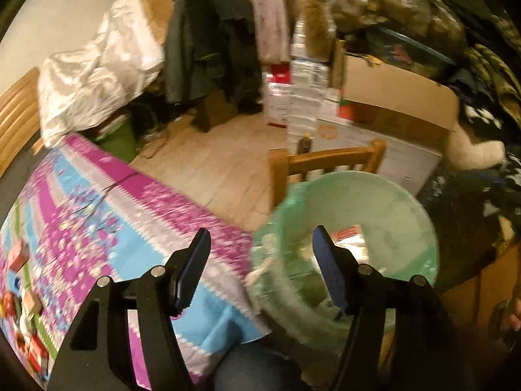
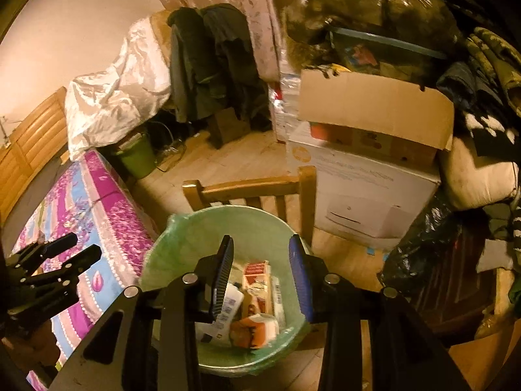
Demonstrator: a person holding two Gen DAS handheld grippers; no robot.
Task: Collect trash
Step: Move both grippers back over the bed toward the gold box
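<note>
A bin with a pale green liner (image 2: 260, 221) stands on the floor beside the table; it also shows in the left wrist view (image 1: 390, 202). Inside lie cartons and wrappers (image 2: 257, 280). My right gripper (image 2: 262, 251) is open and empty, right above the bin's mouth. My left gripper (image 1: 260, 241) is open and empty, over the table edge next to the bin's rim; it also shows at the left of the right wrist view (image 2: 81, 247). Small red and brown trash pieces (image 1: 19, 257) lie on the table at the far left.
The table carries a purple, blue and white cloth (image 1: 107, 202). A wooden chair (image 2: 254, 189) stands behind the bin. Cardboard boxes (image 2: 374, 120), a black bag (image 2: 423, 247), a covered sofa (image 2: 114, 94) with dark jackets (image 2: 211, 65) and a green bucket (image 2: 136, 156) crowd the room.
</note>
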